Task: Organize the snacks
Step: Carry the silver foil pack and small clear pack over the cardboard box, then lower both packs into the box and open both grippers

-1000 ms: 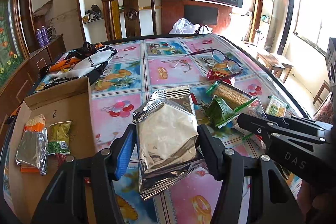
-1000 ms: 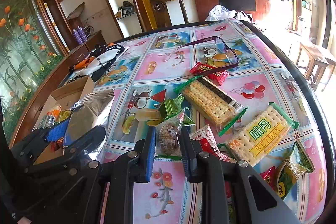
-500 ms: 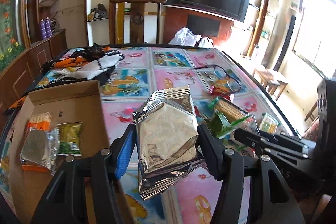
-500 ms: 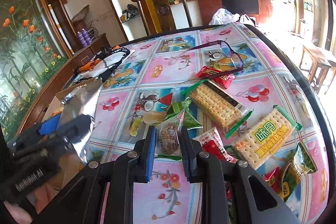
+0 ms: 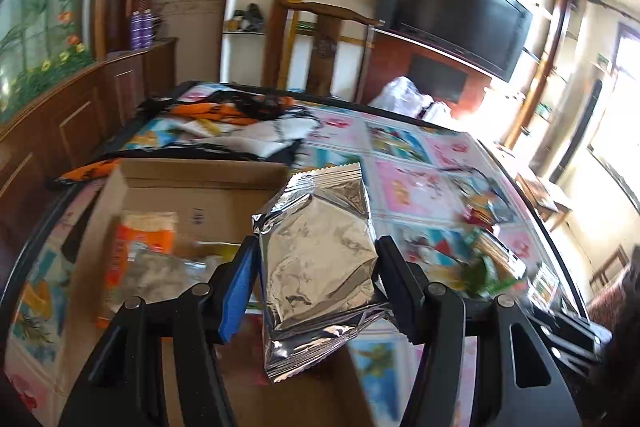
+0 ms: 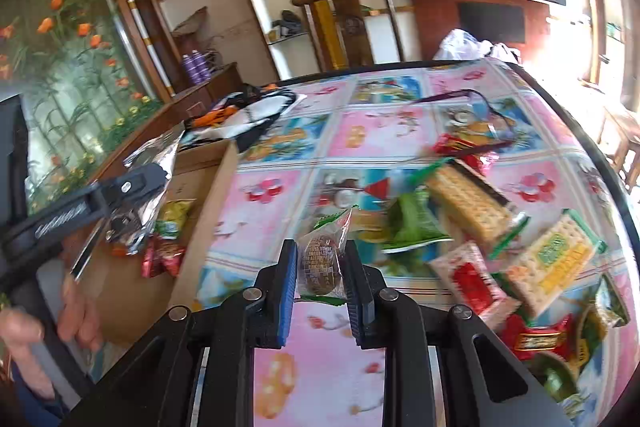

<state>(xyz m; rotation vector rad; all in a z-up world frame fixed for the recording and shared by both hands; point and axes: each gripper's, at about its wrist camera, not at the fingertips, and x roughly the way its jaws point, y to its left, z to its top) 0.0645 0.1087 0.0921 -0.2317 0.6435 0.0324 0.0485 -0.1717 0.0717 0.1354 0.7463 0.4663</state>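
My left gripper (image 5: 316, 267) is shut on a silver foil snack bag (image 5: 320, 259) and holds it above the open cardboard box (image 5: 192, 183). The box holds an orange packet (image 5: 140, 243) and other small packets. In the right wrist view the left gripper (image 6: 132, 183) with the silver bag (image 6: 152, 163) hangs over the box (image 6: 208, 211). My right gripper (image 6: 322, 259) is shut on a small clear-wrapped brown snack (image 6: 322, 259), held above the table. Loose snacks lie to its right: cracker packs (image 6: 468, 203), a green packet (image 6: 412, 223), a red-white packet (image 6: 472, 279).
The table carries a colourful fruit-print cloth (image 6: 376, 135). A black, white and orange cloth bundle (image 5: 240, 123) lies beyond the box. Glasses (image 6: 480, 107) lie at the far side. A wooden chair (image 6: 348, 19) and a white plastic bag (image 5: 404, 99) stand behind the table.
My left gripper has swung left with the silver bag, from over the table to over the cardboard box. My right gripper has shifted left toward the box, still holding the small snack.
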